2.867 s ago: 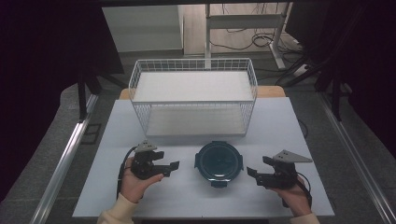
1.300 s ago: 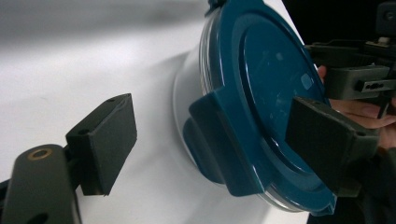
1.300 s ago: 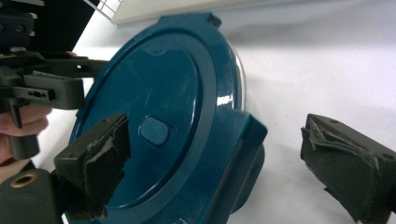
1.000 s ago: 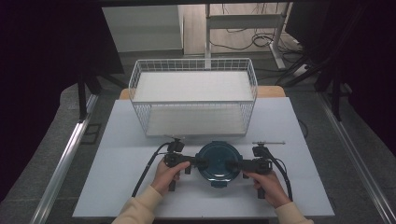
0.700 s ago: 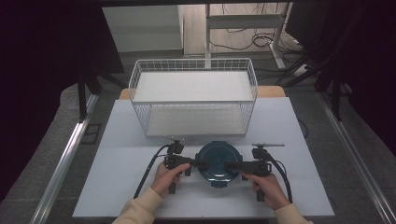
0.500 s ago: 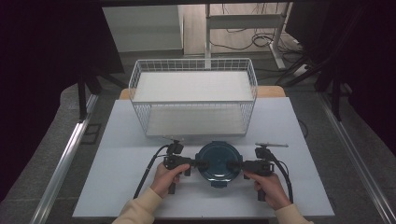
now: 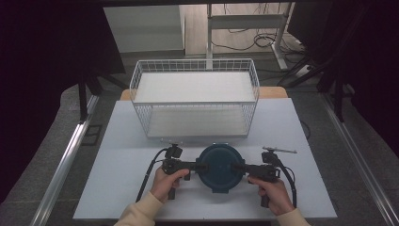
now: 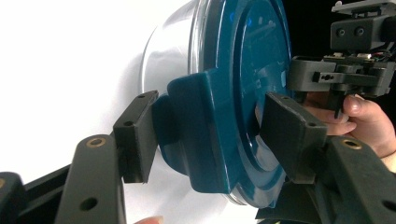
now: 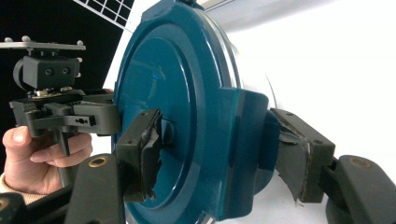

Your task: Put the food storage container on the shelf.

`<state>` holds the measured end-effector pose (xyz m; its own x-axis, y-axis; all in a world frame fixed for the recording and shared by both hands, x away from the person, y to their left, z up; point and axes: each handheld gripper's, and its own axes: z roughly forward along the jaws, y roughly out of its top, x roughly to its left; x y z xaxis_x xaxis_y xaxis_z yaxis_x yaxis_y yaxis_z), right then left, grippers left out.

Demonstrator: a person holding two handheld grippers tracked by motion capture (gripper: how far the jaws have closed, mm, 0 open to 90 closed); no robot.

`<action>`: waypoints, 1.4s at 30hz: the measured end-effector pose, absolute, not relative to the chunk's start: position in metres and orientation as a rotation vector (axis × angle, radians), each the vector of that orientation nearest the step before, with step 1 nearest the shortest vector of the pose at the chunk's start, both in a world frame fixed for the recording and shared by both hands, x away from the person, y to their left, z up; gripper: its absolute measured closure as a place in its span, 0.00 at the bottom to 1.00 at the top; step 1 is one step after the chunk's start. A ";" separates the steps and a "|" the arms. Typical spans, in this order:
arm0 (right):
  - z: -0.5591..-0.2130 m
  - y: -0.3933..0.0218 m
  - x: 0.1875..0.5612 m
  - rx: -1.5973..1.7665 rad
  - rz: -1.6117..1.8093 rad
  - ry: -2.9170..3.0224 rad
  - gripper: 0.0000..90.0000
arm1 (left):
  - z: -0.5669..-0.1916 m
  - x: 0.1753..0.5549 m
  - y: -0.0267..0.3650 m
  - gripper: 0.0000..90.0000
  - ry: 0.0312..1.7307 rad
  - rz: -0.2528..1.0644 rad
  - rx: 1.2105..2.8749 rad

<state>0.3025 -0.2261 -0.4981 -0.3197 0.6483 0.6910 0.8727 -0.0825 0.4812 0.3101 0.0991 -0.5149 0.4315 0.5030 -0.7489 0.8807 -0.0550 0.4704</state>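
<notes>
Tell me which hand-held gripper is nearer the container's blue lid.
Right, narrowly. The right hand-held gripper clamps the blue lid at its side clip; the left hand-held gripper straddles the opposite clip, jaws just closing.

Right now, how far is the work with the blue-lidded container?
Done: both grippers have reached the container, one at each lid clip. In hand: the right gripper has just closed on its clip; the left gripper has been closing, pads not clearly pressing. Left: probably lifting it into the wire basket.

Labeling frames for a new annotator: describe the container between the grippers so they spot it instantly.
On the white table, just in front of the white wire basket, sits a round container with a dark teal lid. It is the one dark, round thing there, with side clip tabs that the left gripper and right gripper straddle.
</notes>
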 end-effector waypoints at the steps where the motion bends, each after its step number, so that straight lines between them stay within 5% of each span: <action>1: -0.498 -0.227 0.302 -1.669 -1.364 -1.940 0.43 | -0.515 0.310 0.099 0.44 1.209 -0.484 1.707; 42: -0.461 -0.218 0.287 -1.498 -1.552 -2.141 0.44 | -0.475 0.293 0.111 0.49 1.119 -0.344 1.687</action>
